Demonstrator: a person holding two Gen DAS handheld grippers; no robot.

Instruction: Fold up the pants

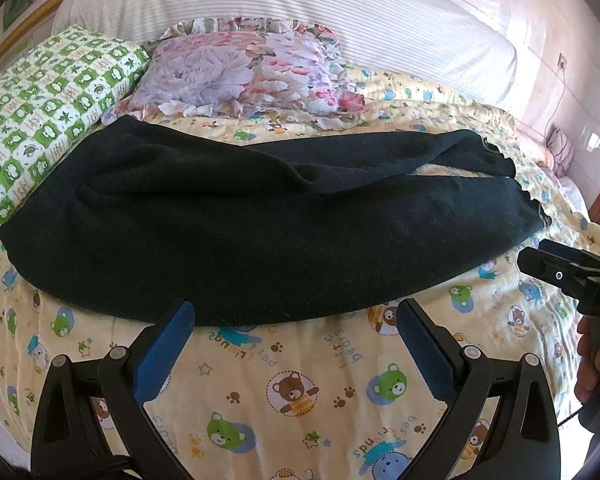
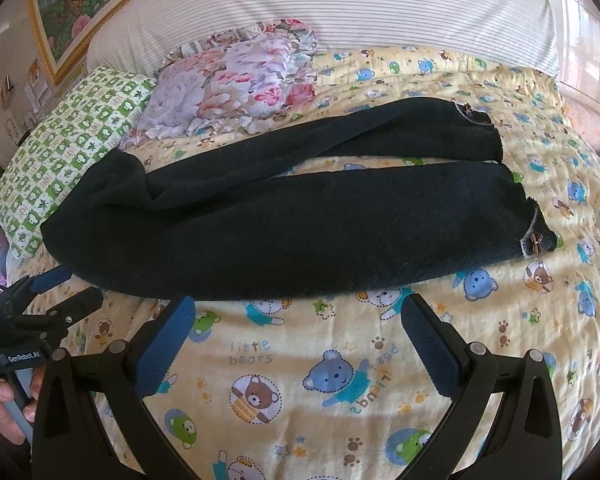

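Observation:
Dark pants (image 1: 236, 224) lie flat across the bed, waist to the left, the two legs running right and slightly apart at the cuffs; they also show in the right wrist view (image 2: 292, 224). My left gripper (image 1: 296, 316) is open and empty, its blue fingertips at the near edge of the pants, near the waist half. My right gripper (image 2: 296, 312) is open and empty, just short of the near leg's edge. The right gripper shows at the right of the left wrist view (image 1: 540, 264). The left gripper shows at the left of the right wrist view (image 2: 64, 292).
The bed has a yellow bear-print quilt (image 1: 300, 400). A green checked pillow (image 1: 48, 120) and a floral pillow (image 1: 240, 72) lie behind the pants, with a striped headboard bolster (image 1: 300, 4) beyond. The bed's right edge (image 1: 572, 196) drops off.

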